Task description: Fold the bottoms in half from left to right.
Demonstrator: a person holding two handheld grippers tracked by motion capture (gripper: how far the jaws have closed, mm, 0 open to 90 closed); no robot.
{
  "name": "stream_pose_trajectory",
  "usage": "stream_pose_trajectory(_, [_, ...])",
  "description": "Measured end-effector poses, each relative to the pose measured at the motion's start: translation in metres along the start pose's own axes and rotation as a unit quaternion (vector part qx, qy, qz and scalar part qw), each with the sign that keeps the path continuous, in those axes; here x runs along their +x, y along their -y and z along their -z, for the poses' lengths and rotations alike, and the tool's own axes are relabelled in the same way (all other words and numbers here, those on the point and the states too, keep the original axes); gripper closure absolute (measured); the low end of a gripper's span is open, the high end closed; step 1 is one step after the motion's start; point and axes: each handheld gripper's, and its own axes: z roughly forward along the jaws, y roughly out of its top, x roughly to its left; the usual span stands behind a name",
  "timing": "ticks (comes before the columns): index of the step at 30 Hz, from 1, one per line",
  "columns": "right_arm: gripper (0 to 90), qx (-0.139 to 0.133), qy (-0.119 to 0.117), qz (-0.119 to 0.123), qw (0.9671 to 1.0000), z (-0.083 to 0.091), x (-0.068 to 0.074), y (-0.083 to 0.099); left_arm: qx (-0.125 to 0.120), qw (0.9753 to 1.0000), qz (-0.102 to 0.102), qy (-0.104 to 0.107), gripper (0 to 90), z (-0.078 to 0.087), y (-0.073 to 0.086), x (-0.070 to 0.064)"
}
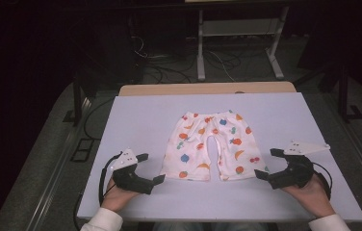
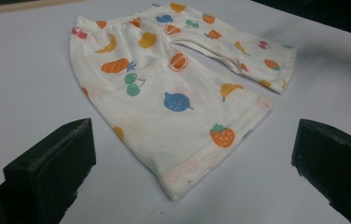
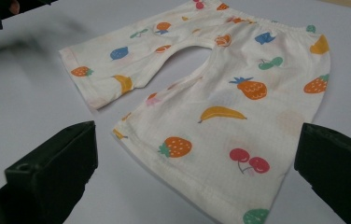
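A small pair of white shorts [image 1: 211, 144] printed with coloured fruit lies flat in the middle of the table, waistband at the far side, both leg hems toward me. My left gripper [image 1: 150, 168] rests on the table just left of the left leg hem, jaws wide apart and nothing between them. My right gripper [image 1: 269, 164] sits just right of the right leg hem, also open and empty. In the left gripper view the shorts [image 2: 173, 88] lie ahead between the jaws. The right gripper view shows the right leg [image 3: 225, 126] close in front.
The white table top [image 1: 135, 120] sits on a wooden board whose edge [image 1: 208, 88] shows at the far side. Beyond it are dark floor, cables and a white frame stand [image 1: 239, 43]. Bare table surface surrounds the shorts.
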Motion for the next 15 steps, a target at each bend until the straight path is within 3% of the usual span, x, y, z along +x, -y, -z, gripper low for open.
stream_pose_trajectory(15, [0.0, 0.02, -0.008, 0.006, 0.9997, -0.012, -0.001, -0.022, 0.0, 1.0, 0.001, 0.0, 0.0, 0.0, 0.0, 0.001])
